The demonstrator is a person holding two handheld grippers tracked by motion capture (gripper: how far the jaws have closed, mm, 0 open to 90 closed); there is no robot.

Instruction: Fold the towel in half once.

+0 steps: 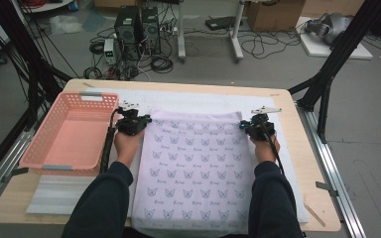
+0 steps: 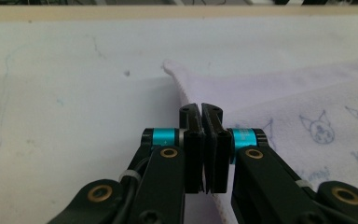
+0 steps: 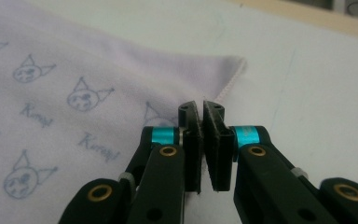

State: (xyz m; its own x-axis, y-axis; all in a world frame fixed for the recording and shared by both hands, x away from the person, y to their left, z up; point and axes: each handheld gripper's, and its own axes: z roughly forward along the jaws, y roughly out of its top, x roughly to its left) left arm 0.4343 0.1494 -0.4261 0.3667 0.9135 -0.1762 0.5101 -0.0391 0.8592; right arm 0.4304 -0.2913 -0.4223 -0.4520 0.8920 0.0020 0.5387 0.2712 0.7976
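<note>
Pale lilac cloth printed with small blue cat faces (image 1: pixel 193 163) pinched at both far corners.
Spread flat on the white-covered wooden surface (image 1: pixel 188 99), just right of the empty pink plastic basket (image 1: pixel 44 158). Left gripper (image 2: pixel 200 109) jaws clamped on cloth's far left edge; right gripper (image 3: pixel 199 108) jaws clamped near far right corner.

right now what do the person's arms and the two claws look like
Both forearms wear dark navy long sleeves. The left claw and the right claw match: black jaws with flat black pads, a turquoise ring on each side, brass-coloured rivets and white cable ties. A black cable trails from the left one, and a grey three-cornered plate tops the right.
</note>
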